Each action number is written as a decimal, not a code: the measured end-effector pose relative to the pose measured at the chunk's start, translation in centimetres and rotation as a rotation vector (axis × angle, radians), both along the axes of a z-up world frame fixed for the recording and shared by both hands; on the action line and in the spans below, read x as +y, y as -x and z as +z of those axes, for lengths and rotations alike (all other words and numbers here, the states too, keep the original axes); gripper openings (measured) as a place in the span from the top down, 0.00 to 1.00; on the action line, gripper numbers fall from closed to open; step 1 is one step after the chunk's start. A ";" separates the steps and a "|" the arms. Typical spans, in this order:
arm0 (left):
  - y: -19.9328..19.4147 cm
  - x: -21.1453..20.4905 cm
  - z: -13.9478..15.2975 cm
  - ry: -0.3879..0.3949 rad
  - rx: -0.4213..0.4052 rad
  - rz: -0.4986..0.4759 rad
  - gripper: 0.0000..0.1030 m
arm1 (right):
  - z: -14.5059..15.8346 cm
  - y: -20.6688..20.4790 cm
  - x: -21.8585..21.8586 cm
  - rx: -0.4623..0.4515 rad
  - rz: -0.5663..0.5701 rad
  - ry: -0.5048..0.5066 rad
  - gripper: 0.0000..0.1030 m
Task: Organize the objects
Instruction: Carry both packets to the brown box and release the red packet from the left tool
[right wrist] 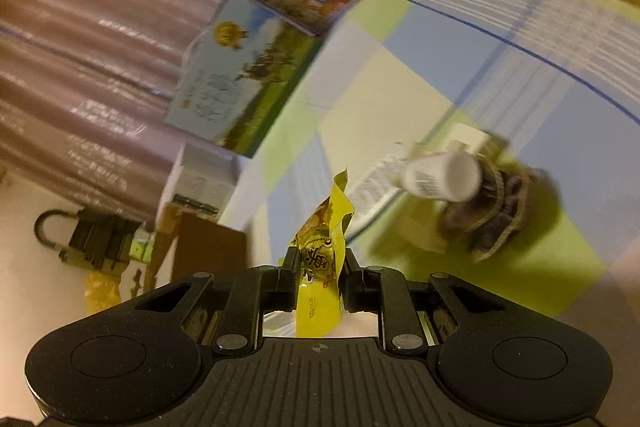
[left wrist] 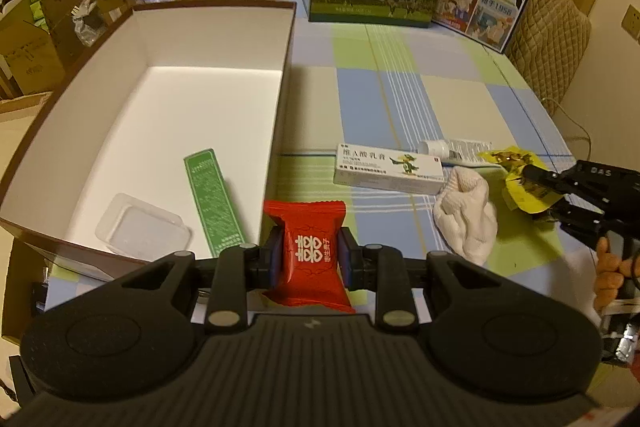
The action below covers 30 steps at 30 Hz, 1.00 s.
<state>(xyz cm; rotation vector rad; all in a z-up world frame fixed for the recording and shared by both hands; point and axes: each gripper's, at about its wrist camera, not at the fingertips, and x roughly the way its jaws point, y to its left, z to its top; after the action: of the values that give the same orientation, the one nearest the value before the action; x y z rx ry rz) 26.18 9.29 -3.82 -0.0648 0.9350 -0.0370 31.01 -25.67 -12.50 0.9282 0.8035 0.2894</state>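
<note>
Beside the open box (left wrist: 168, 99), a red candy packet (left wrist: 310, 251) is clamped in the left gripper (left wrist: 309, 259), a yellow packet (right wrist: 320, 267) in the right gripper (right wrist: 318, 279); each should be carried over the box wall before release.

- Left wrist view: sharp, warm dim room light; glare on the white box floor (left wrist: 168, 115) toward 11 o'clock.
- Right wrist view: heavy motion blur, tilted.
- Both: fisheye bending, dark corners.

Red candy wrapper (left wrist: 310, 251) showing glossy, crinkled plastic; yellow wrapper (right wrist: 320, 259) gleaming likewise. Beside red wrapper, open box (left wrist: 208, 39) looking matt cardboard (white inside), white cloth (left wrist: 466, 219) looking soft, knitted.
</note>
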 end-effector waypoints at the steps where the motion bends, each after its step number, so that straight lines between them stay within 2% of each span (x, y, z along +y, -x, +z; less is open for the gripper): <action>1: 0.1 0.2 0.2 0.001 -0.005 0.003 0.77 | 0.6 0.0 0.3 -0.006 0.015 0.004 0.84; 4: 0.3 1.2 1.0 0.040 -0.021 0.008 0.77 | 2.5 0.0 2.1 -0.039 0.081 0.011 0.84; 11: 0.6 3.1 3.9 0.039 -0.109 0.025 0.77 | 7.1 -0.1 8.6 -0.109 0.264 0.007 0.84; 17: 0.4 6.0 4.6 0.025 -0.125 0.065 0.77 | 9.8 -0.3 15.7 -0.151 0.439 0.058 0.84; 23: 0.0 9.5 4.4 0.004 -0.120 0.105 0.77 | 11.0 -0.4 23.3 -0.177 0.573 0.153 0.84; 30: -1.2 13.2 3.4 -0.019 -0.093 0.135 0.77 | 10.0 -0.8 30.3 -0.163 0.654 0.278 0.84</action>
<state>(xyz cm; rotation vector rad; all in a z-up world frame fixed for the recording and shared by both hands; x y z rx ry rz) 27.41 22.53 -0.39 -0.1080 0.8356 0.0935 31.85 4.58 -2.50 0.3532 0.9515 0.7899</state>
